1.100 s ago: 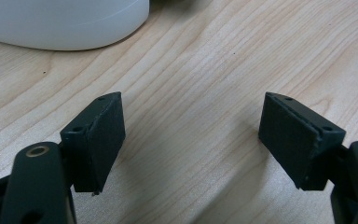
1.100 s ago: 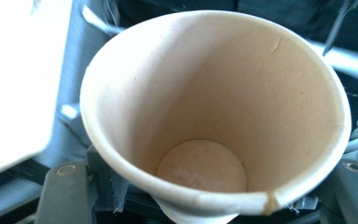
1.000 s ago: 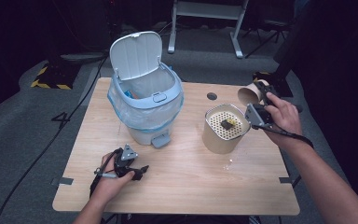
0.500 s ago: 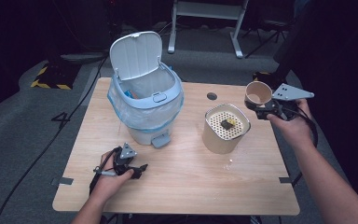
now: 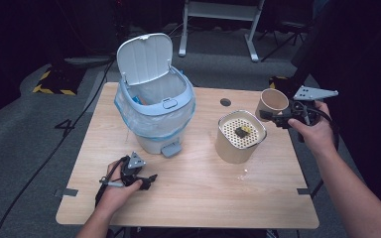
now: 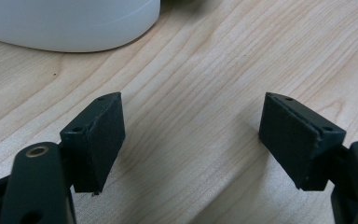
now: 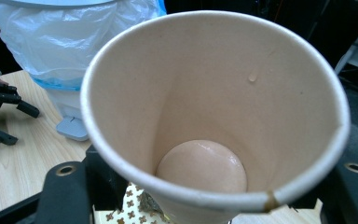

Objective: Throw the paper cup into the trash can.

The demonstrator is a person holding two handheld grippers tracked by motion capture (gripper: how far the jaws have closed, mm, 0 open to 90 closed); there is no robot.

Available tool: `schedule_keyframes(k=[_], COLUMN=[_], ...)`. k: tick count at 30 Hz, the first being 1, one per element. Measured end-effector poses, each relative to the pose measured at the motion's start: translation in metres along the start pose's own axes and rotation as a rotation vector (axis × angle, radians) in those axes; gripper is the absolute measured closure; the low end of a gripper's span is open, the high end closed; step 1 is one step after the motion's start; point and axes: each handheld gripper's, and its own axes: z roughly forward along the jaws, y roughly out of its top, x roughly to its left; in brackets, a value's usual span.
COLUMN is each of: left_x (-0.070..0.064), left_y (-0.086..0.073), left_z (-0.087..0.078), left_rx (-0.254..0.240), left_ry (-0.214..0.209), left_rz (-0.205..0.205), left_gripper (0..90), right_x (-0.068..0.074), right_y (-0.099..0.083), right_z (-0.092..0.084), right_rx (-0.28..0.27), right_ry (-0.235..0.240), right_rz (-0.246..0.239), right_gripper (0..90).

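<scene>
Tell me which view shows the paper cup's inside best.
The right gripper view: the paper cup faces the lens, showing its wet bottom and a droplet. The high view shows it small, held by the right gripper.

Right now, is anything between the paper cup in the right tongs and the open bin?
Yes: the strainer canister stands on the table between the paper cup, held by the right tongs, and the bin; its lid is up.

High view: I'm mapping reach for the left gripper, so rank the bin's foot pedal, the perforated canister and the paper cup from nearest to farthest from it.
From the left gripper, at the table's near left:
1. Foot pedal, just beyond it at the bin's base.
2. Perforated canister, right of centre.
3. Paper cup, far right, held in the right gripper above the table.
</scene>
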Motion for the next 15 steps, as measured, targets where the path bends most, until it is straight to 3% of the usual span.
schedule_keyframes(k=[15], left_x=[0.000], left_y=[0.000], left_z=[0.000], left_rx=[0.000], left_ry=[0.002], left_rz=[0.002], left_gripper=[22.8], right_x=[0.004], right_y=[0.027], right_z=[0.014], right_rx=[-0.001], right_ry=[0.048], right_rz=[-0.036], right_gripper=[31.3])
